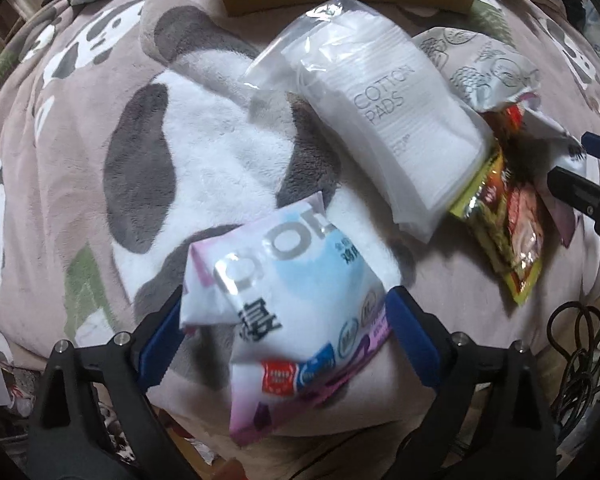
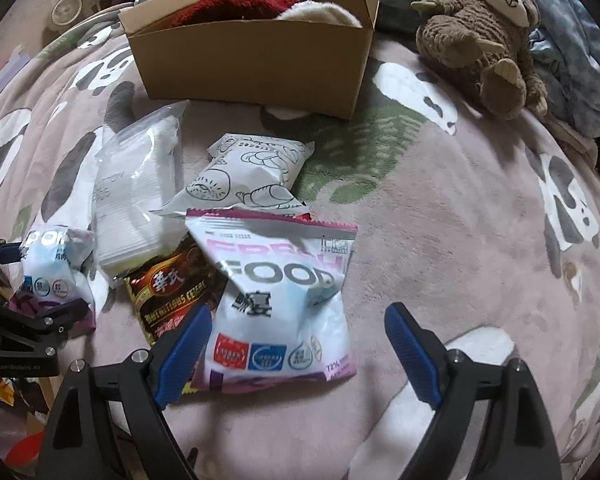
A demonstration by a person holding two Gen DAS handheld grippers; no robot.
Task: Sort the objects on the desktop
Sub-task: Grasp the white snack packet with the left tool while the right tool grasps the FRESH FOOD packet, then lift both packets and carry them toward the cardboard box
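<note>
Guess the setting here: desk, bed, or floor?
Most likely a bed in a bedroom, not a desk. The packets lie on a soft panda-print fleece blanket, a plush sloth toy sits beside rumpled blue bedding, and a cardboard box rests on the blanket.

Panda-print blanket point(image 2: 440, 216), cardboard box point(image 2: 252, 60), snack packets point(image 2: 284, 292), plush toy point(image 2: 484, 40)

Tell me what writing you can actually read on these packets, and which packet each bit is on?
"COTTON PADS": clear bag of cotton pads.
"FOOD": pink-and-white pouch between the right gripper's fingers.
"CEREAL", partly legible: brown sachet.
Badges, small print and Chinese characters on the pouches: too blurred to read.
</note>
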